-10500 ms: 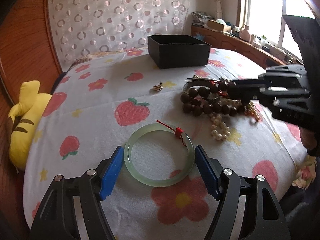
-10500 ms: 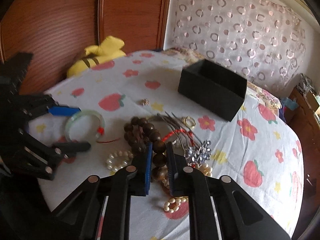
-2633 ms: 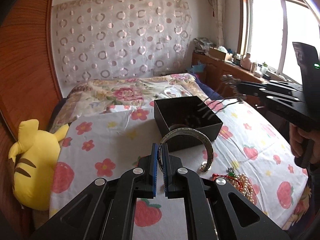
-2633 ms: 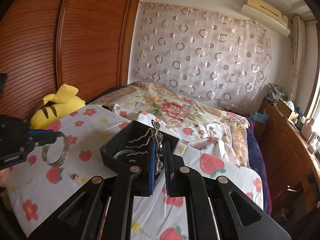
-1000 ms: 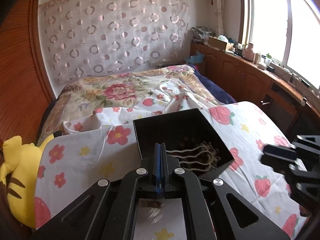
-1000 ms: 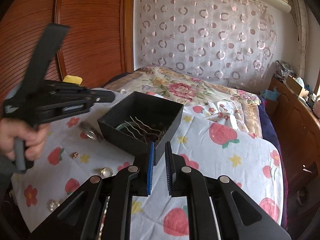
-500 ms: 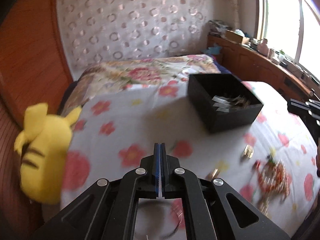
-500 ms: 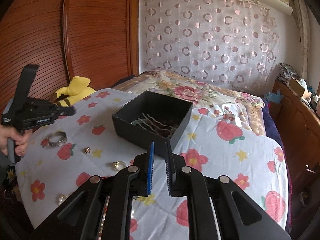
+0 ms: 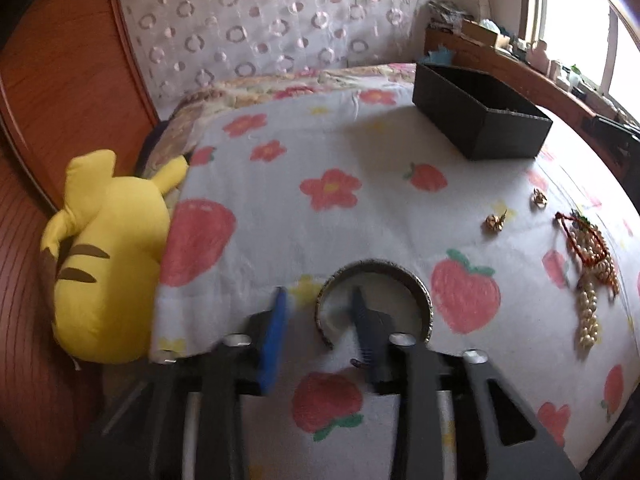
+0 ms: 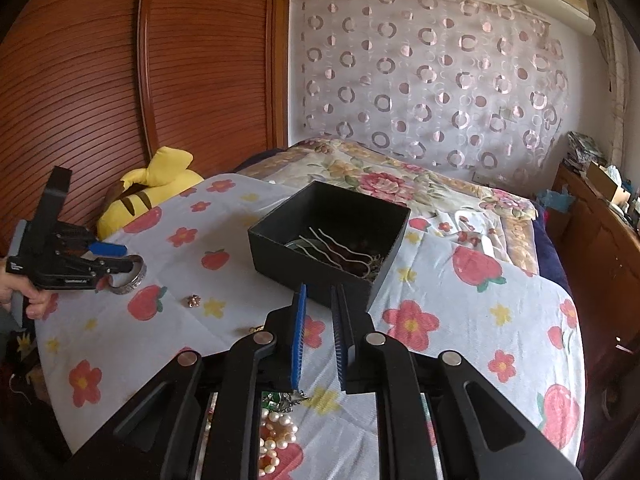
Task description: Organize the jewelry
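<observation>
A silver open bangle point(image 9: 374, 300) lies on the flowered sheet. My left gripper point(image 9: 318, 304) is open, its left finger outside the bangle's left rim and its right finger inside the ring; it shows in the right wrist view point(image 10: 116, 258) too. The black box point(image 10: 328, 236) holds hairpins, beads and a green bangle; it stands far right in the left wrist view point(image 9: 480, 116). My right gripper point(image 10: 320, 300) is open a little and empty, above the sheet in front of the box. Pearl strands with red cord point(image 9: 588, 264) lie at the right.
Two small gold pieces point(image 9: 496, 222) lie between the bangle and the box. A small gold flower piece point(image 10: 194, 300) lies on the sheet. A yellow plush toy point(image 9: 104, 256) sits at the bed's left edge by the wooden wardrobe. Pearls point(image 10: 276, 436) lie under my right gripper.
My left gripper has opened and dropped down around the silver bangle's left rim. My right gripper has barely moved and stays slightly open.
</observation>
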